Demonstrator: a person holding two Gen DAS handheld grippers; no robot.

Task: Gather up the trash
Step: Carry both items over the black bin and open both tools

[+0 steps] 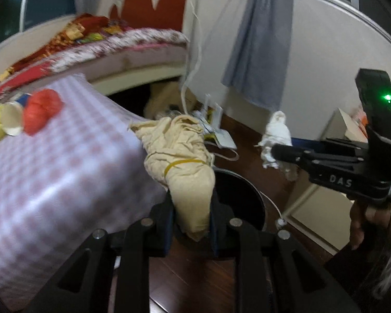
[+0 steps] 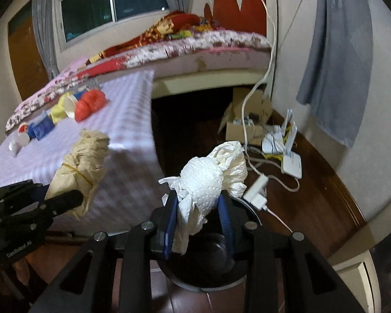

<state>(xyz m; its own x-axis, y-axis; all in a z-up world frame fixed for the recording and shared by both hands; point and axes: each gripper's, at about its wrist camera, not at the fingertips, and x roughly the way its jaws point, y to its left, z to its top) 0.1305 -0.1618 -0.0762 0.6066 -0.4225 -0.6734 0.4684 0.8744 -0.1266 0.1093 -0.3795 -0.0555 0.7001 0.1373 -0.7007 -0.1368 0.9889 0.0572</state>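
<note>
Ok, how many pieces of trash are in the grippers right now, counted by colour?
Beige paper wad, in the left gripper: 1
White tissue wad, in the right gripper: 1
Total: 2

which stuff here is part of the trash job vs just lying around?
Job:
- beige wad with rubber band, in left gripper
- white tissue wad, in right gripper
- black bin below both
- red wad, paper cup, blue wrapper on checkered table

Lying about:
- bed
- white router, cables
- cardboard box
- grey cloth hanging on wall
</note>
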